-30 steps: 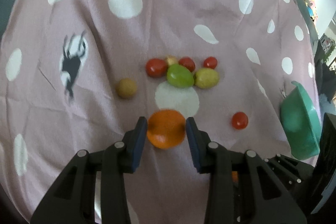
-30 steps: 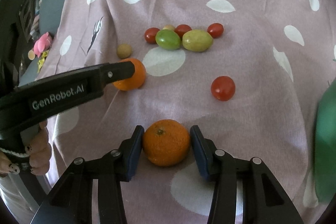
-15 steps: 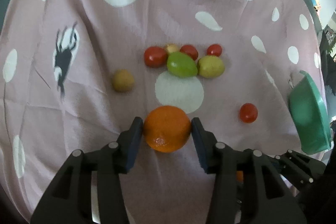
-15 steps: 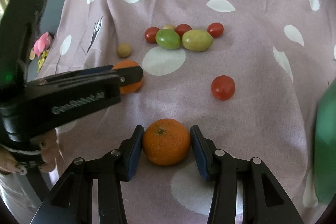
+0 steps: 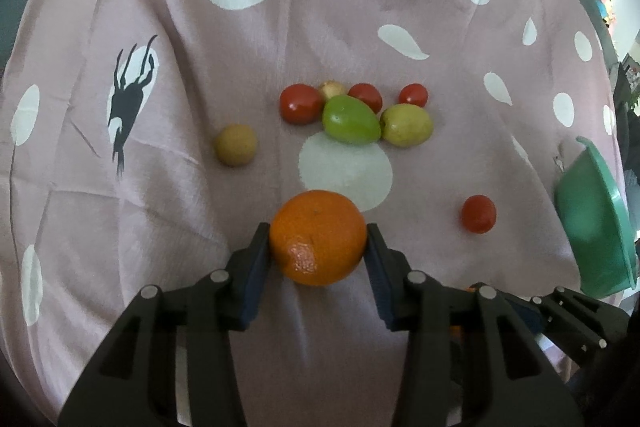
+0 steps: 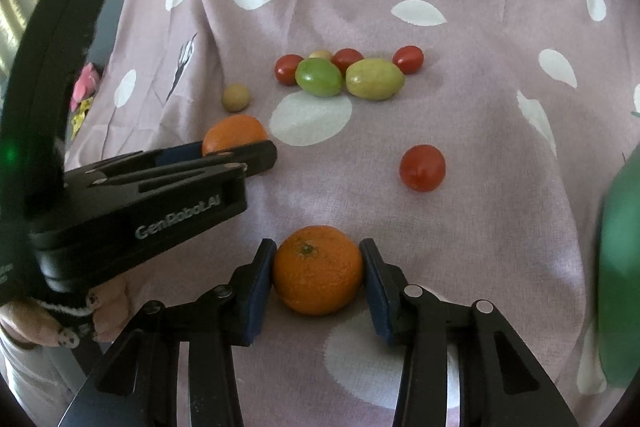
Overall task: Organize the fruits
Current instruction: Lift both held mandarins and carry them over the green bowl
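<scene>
Nearer now, round dimpled orange point(image 5: 318, 237)

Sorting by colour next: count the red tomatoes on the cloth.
4: three in the far cluster, left tomato, middle tomato, right tomato; one lone tomato nearer. None seems hidden.

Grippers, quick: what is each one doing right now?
Left gripper: jaws just closing, pads pressed on an orange.
Right gripper: jaws just closing, pads pressed on a second orange.
</scene>
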Motion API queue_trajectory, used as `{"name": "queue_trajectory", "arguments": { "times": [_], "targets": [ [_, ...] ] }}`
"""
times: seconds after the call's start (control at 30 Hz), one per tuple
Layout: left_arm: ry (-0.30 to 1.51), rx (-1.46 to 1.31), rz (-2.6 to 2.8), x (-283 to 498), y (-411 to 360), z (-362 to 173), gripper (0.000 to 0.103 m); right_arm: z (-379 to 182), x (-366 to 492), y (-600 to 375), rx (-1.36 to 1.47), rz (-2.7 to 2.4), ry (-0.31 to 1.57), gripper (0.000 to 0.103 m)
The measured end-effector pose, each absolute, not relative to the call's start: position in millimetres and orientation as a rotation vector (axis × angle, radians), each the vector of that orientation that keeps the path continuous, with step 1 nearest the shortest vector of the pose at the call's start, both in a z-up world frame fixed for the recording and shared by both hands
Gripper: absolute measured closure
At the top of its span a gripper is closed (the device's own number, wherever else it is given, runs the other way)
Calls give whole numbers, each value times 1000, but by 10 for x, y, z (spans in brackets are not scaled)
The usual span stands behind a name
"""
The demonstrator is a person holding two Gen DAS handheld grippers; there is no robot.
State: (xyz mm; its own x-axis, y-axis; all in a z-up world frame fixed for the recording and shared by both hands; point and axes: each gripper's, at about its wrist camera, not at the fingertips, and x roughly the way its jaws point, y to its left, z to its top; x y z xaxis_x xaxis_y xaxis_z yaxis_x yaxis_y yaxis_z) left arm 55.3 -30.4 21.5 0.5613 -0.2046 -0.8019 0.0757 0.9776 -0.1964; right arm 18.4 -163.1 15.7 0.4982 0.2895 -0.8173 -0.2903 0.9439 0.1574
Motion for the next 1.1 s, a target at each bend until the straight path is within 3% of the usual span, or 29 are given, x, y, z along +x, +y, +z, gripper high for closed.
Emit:
{"name": "queue_trajectory", "arguments": {
  "times": [1.1],
  "targets": [
    [778, -126, -177, 56, -495, 839, 58, 662, 13, -2007, 126, 282, 825, 60]
  ]
}}
